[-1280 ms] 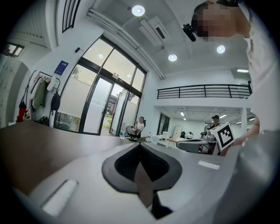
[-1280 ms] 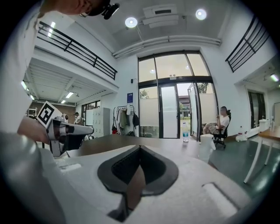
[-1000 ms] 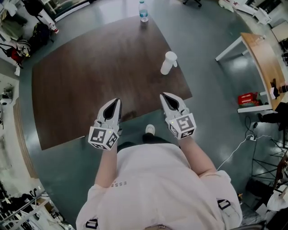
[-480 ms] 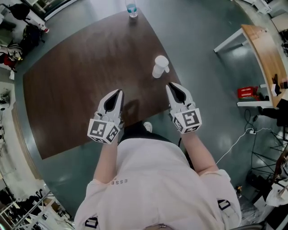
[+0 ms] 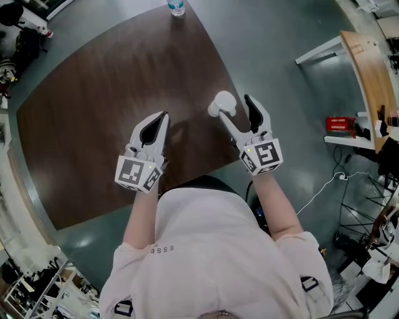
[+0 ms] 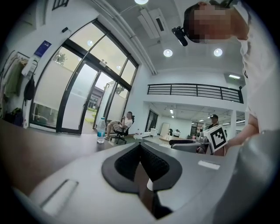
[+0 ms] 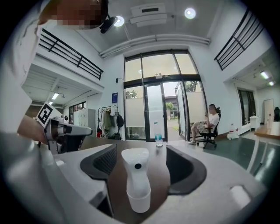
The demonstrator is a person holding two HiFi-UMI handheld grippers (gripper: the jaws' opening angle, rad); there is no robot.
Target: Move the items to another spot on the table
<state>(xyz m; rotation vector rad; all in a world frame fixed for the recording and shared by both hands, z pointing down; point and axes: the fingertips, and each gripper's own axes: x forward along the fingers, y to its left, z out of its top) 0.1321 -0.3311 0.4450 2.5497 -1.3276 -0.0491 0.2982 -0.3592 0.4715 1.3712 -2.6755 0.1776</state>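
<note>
A white spray bottle stands upright near the right edge of the dark brown table. My right gripper has just been opening, and the spray bottle now stands between its jaws. In the right gripper view a gap shows on each side of the bottle, so the pads do not press on it. My left gripper hovers over the table to the left, shut and empty; in the left gripper view its pads meet. A clear water bottle with a blue label stands at the table's far edge.
The table's right corner lies just beyond the spray bottle. On the floor to the right stand a wooden desk with white legs, a red box and some cables. A person sits on a chair near glass doors far behind the table.
Both grippers have moved forward over the table. The right jaws, shut before, now stand open around the spray bottle. The left gripper stays shut.
</note>
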